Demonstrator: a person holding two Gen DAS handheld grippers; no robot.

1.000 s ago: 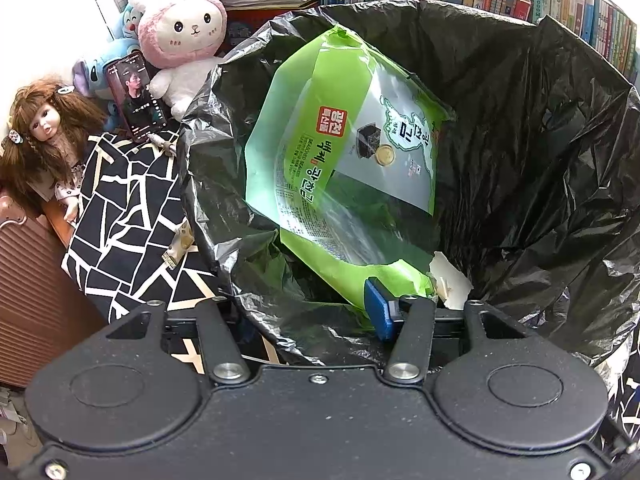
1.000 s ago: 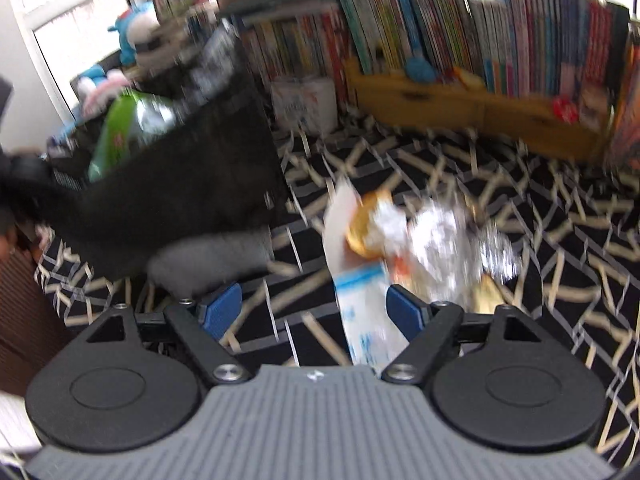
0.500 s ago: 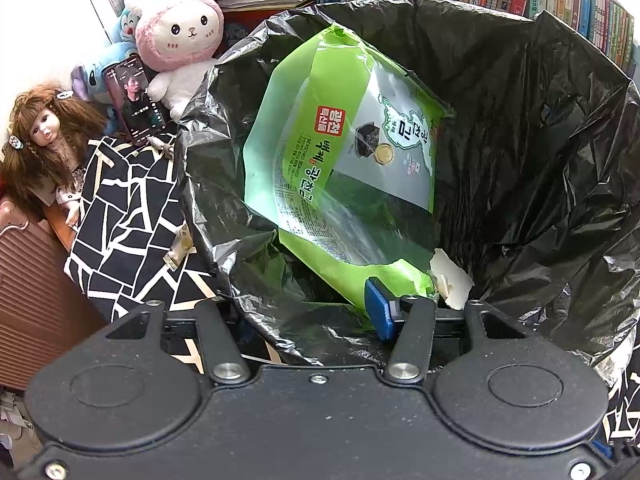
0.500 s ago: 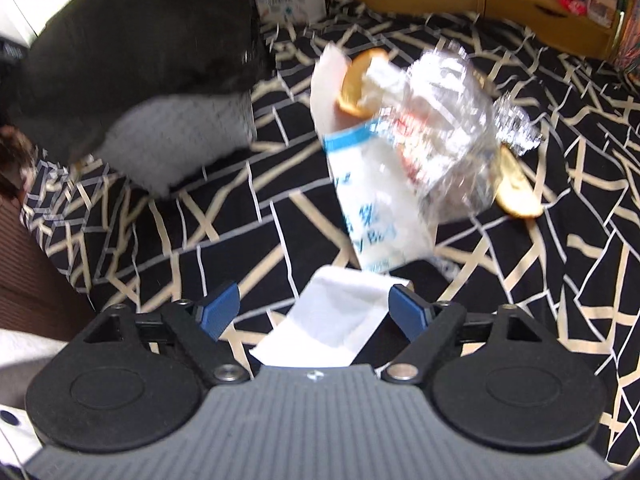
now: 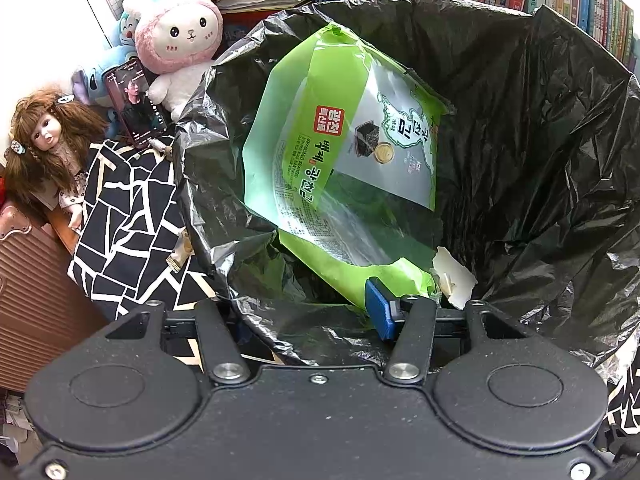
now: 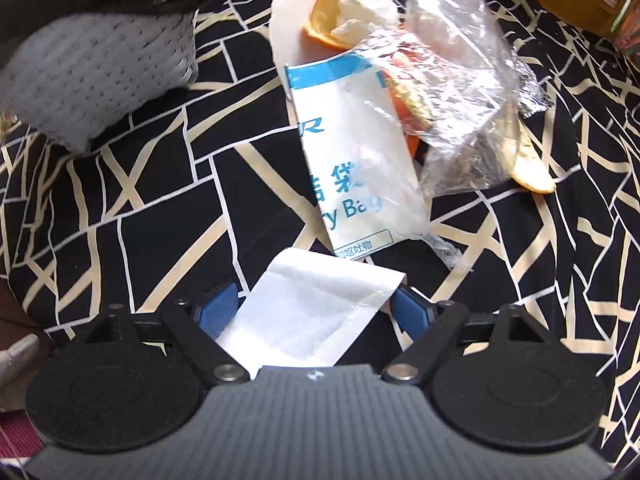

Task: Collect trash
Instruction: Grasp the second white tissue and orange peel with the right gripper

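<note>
So far we judge the job partly done: in the left wrist view a large green seaweed snack packet and a torn scrap of white paper already sit inside the crinkled black plastic bin liner, which fills the centre and right of the frame; the left gripper sits at the liner's near rim at lower centre, its jaws partly closed with the film bunched between them, so we take it to be pinching the liner's edge to hold the mouth open, though only one blue pad shows and we cannot see the other.

Plenty is left; in the right wrist view a heap lies on the black cloth with cream crackle lines: a white and blue paper sick bag at centre, a crumpled clear plastic wrapper overlapping it at upper right, curls of orange peel at the top and right edge of the heap; nearest us, a flat white paper tissue lies at lower centre.

The right gripper stands wide open and holds nothing; its blue pads flank the tissue's two sides, apparently just clear of it; whether the tips touch the cloth we cannot tell; closing looks to us the next step.
</note>
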